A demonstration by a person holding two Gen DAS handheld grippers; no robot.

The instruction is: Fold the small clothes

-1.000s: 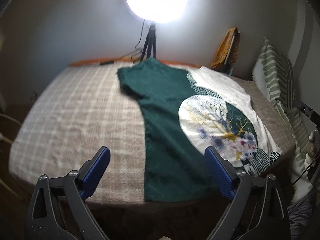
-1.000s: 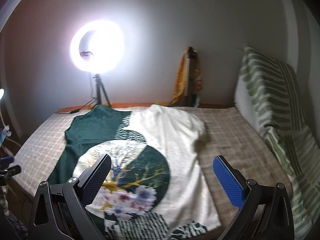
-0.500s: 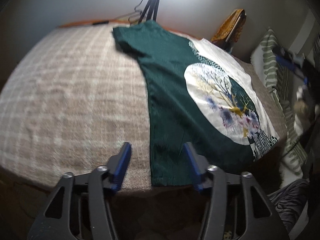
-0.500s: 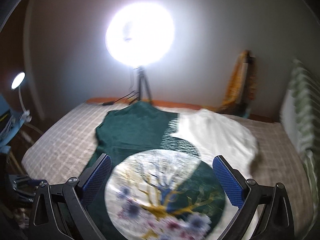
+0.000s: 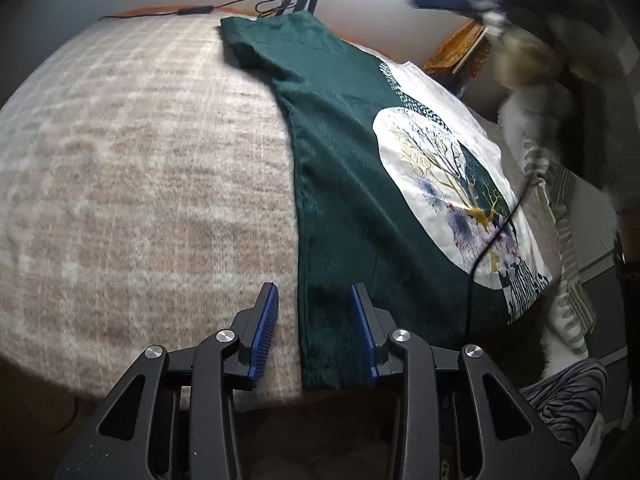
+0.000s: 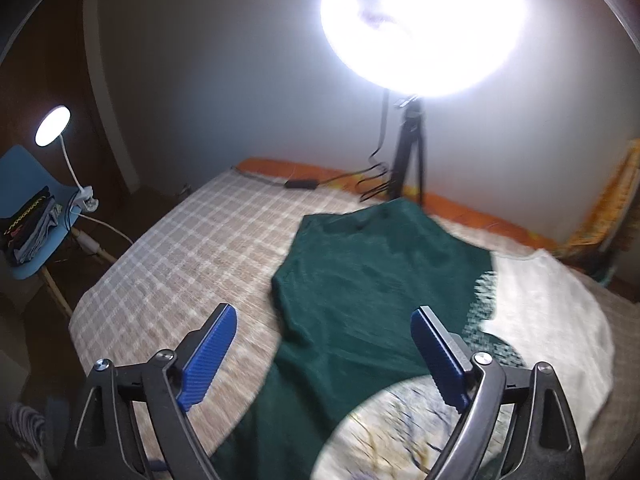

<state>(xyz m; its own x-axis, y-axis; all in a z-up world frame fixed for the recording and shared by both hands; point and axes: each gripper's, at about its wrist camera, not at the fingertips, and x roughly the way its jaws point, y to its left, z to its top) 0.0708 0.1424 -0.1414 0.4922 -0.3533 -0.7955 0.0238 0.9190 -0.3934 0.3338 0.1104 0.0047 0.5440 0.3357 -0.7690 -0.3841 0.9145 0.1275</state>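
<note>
A bed (image 5: 140,184) covered in a beige checked blanket fills most of the room, and a T-shirt (image 5: 352,184) lies spread flat on it, half dark green, half white, with a round tree print across the front. Behind the bed a ring light (image 6: 424,24) glares on its tripod, and off to the side a small desk lamp (image 6: 53,125) shines over a blue chair (image 6: 28,208) stacked with clothes.

The left gripper (image 5: 316,330) tilts steeply down at the shirt's near green corner, by the bed's edge. Its jaws have just been closing; they stand narrowly apart, straddling the shirt's side edge with cloth between them, the pads not yet pressing it.

The right gripper (image 6: 324,360) hangs over the green shoulder area, angled down toward the sleeve. Its jaws have just been closing slightly and stand wide apart, gripping nothing.
</note>
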